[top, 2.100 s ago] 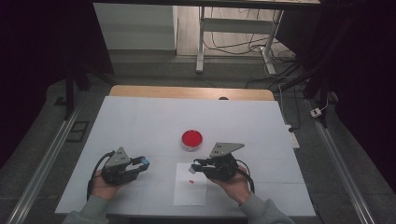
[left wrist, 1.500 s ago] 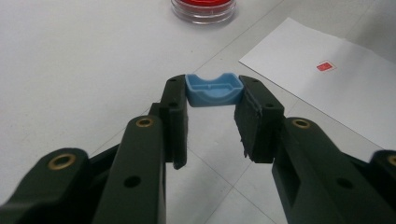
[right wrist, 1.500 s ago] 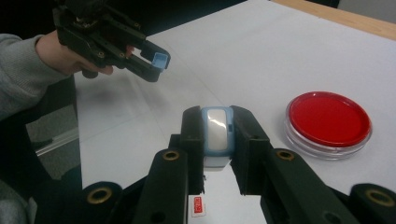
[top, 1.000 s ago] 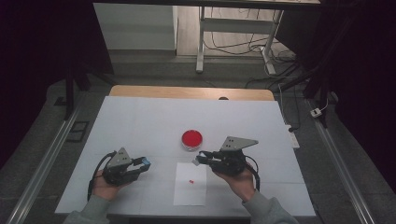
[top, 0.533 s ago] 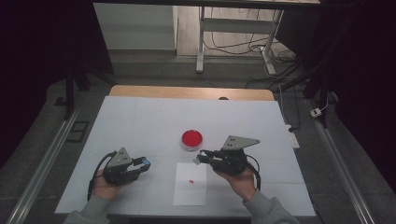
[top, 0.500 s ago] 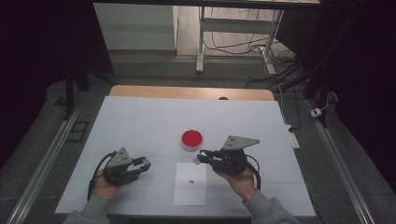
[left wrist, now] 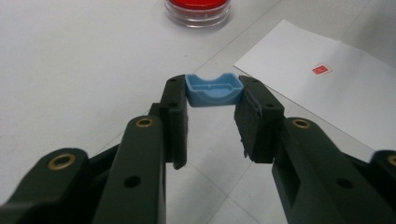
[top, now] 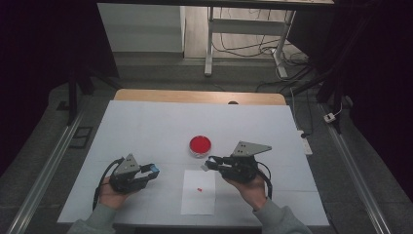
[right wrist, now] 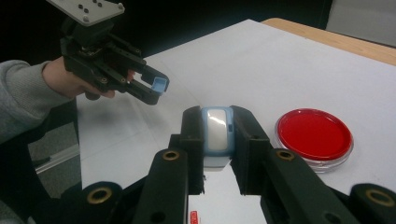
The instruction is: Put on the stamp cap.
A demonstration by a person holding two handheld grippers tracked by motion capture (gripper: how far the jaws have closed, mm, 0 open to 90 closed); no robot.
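Currently the stamp (right wrist: 215, 133) sits pinched in the right gripper (top: 217, 165), above the paper's (top: 198, 204) far edge; left gripper (left wrist: 212, 100) pinches its blue cap (left wrist: 213, 89), well left. Keep the stamp level, lower squarely beside the red mark (top: 199, 189).

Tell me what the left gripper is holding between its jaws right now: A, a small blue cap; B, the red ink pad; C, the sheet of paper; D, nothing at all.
A: in the left gripper view, the left gripper is shut on a small blue cap, while the red ink pad and the sheet of paper lie apart on the table.
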